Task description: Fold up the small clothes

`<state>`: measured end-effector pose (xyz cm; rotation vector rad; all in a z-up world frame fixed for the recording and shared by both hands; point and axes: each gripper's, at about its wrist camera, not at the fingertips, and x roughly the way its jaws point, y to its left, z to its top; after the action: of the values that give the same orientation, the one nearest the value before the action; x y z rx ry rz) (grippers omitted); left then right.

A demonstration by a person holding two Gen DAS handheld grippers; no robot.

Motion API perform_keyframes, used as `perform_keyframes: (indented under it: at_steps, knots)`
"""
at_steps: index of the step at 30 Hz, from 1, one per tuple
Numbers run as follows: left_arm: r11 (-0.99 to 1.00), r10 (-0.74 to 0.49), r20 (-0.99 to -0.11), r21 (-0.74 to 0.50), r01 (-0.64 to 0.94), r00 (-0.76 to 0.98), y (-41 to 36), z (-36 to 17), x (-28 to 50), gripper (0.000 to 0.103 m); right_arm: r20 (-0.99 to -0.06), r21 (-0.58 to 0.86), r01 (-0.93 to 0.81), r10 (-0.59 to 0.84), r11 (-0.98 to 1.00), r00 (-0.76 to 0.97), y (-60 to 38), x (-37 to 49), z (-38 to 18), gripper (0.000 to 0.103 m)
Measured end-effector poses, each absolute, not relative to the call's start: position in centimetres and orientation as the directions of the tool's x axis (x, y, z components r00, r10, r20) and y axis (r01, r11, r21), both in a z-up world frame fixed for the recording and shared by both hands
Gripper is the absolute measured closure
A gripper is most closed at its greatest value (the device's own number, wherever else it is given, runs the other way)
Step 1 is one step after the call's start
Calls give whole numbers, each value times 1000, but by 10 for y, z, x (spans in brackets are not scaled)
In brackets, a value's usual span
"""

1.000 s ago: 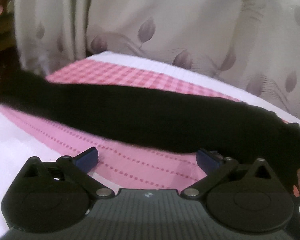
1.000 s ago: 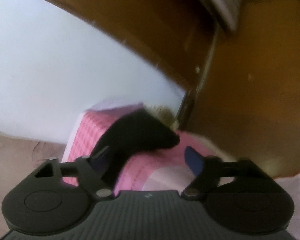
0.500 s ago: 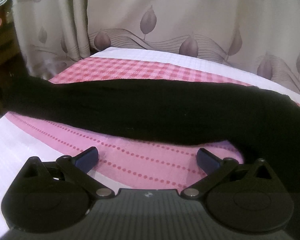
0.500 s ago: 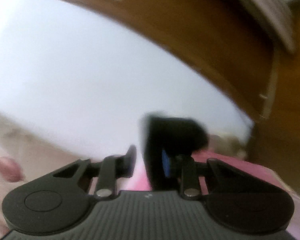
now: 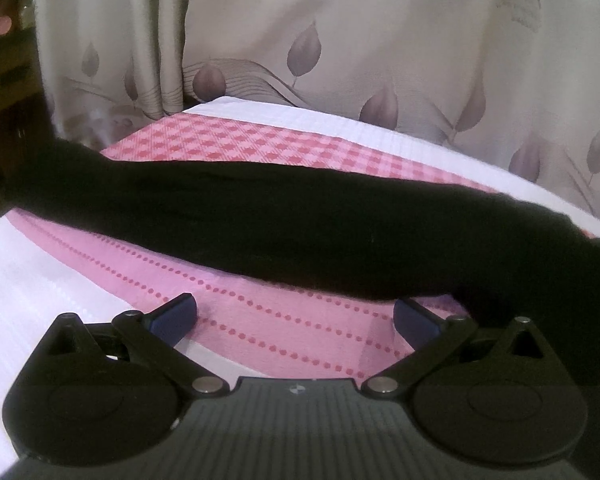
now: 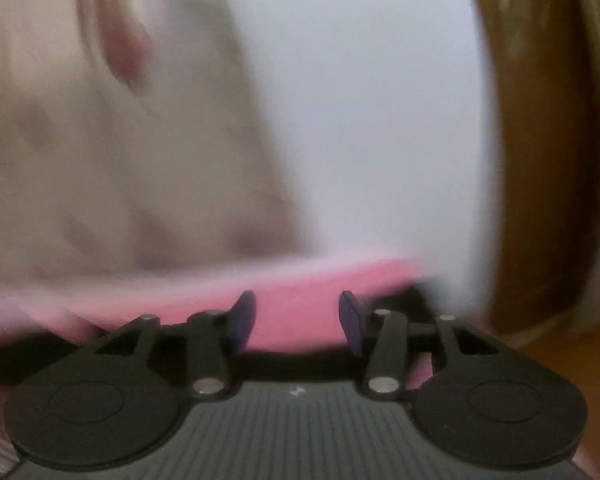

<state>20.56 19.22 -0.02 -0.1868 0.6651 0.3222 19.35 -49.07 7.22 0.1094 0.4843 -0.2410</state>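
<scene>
A long black garment [image 5: 300, 220] lies as a band across a pink cloth [image 5: 260, 144] on the bed. My left gripper [image 5: 294, 314] hovers just in front of its near edge, open wide, with only pink cloth showing between the fingers. The right wrist view is blurred by motion. There my right gripper [image 6: 297, 316] has its jaws partly apart and opening, with nothing between the pads; the pink cloth [image 6: 292, 280] lies beyond them. A dark strip under the jaws may be the garment, but I cannot tell.
A beige leaf-patterned curtain [image 5: 380, 40] hangs close behind the bed. White sheet [image 5: 28, 280] borders the pink cloth at the left. In the right wrist view a white wall [image 6: 360, 100] and brown wooden furniture [image 6: 540, 160] stand to the right.
Half a second ago my right gripper was pinched on a corner of the black garment; now its jaws are apart, the cloth is out, and its view has swung. The left gripper stayed put.
</scene>
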Motion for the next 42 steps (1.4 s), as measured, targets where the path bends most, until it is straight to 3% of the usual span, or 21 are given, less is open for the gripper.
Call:
perform_keyframes:
  at_steps: [3,8,11,15,16,17,20,22,26,33,42]
  knots:
    - [933,227,-628,-80,-352,745,193,0,205,0,-539,-19,297,-260,955,801,-510,199,44,57]
    - [931,223,-623,-93,-354,750,195,0,204,0,-567,-58,254,-241,966,788,-513,244,25,58]
    - [930,226,-624,-90,-356,748,195,-1,204,0,-595,-158,230,-278,960,754,-506,286,5,58]
    - [931,232,-628,-77,-356,743,194,-1,206,0,-647,-259,283,-383,923,660,-513,327,-21,68]
    - [932,232,-628,-76,-355,743,195,-1,205,0,-655,-206,319,-373,925,657,-521,327,-20,84]
    - [932,231,-628,-77,-355,743,195,-1,205,0,-666,-141,366,-362,920,652,-532,327,-18,92]
    - [931,228,-626,-84,-355,746,194,-1,205,0,-644,172,482,-272,859,715,-573,301,-7,92]
    - [930,223,-623,-94,-355,750,196,0,204,0,-555,455,456,-157,764,817,-599,268,1,92]
    - [926,211,-614,-124,-356,761,200,0,202,0,-441,668,384,-76,637,894,-606,227,24,92]
    - [917,189,-596,-177,-357,781,206,0,197,0,-323,780,225,68,584,944,-553,224,69,92]
    - [906,169,-575,-229,-357,800,211,0,193,0,-191,809,-73,378,583,906,-360,286,101,92]
